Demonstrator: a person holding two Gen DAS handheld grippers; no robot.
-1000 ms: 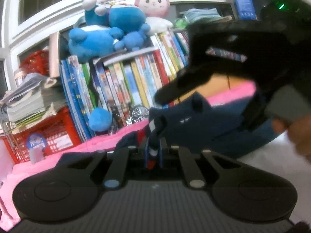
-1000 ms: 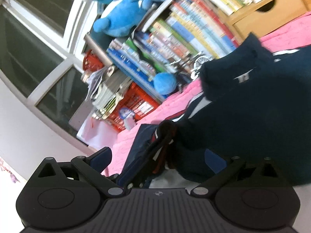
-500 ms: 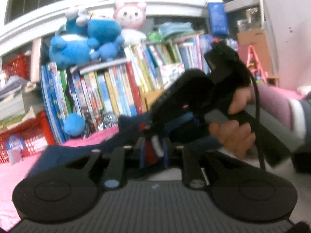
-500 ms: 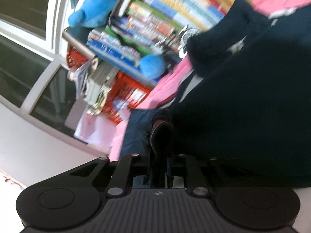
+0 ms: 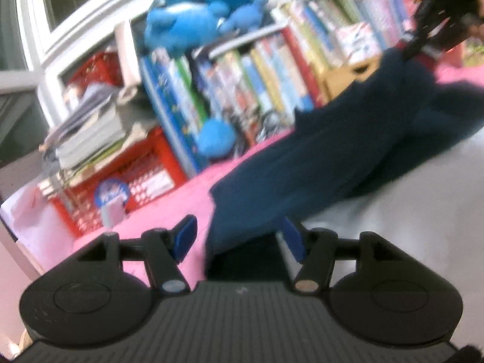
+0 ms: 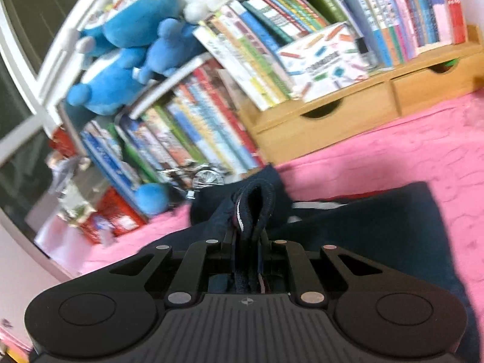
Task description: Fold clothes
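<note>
A navy garment (image 5: 317,163) with a red and white striped cuff (image 6: 242,211) lies stretched over a pink cover (image 5: 169,211). In the left wrist view my left gripper (image 5: 239,233) has its jaws opening. The garment's near end sits between the blue pads (image 5: 184,236), which do not press on it. In its own view my right gripper (image 6: 248,236) is shut on the folded cuff. From the left wrist view the right gripper (image 5: 419,45) holds that end raised at the top right, with the cloth trailing down from it.
A bookshelf full of books (image 6: 211,127) and blue plush toys (image 5: 193,27) stands behind the pink cover. A red crate (image 5: 136,181) with stacked papers sits at the left. Wooden drawers (image 6: 348,115) line the back. A pale surface (image 5: 408,205) shows at the right.
My left gripper has let go of the striped cuff and opened. My right gripper closed on the cuff and carried it away up and to the right, stretching the garment out.
</note>
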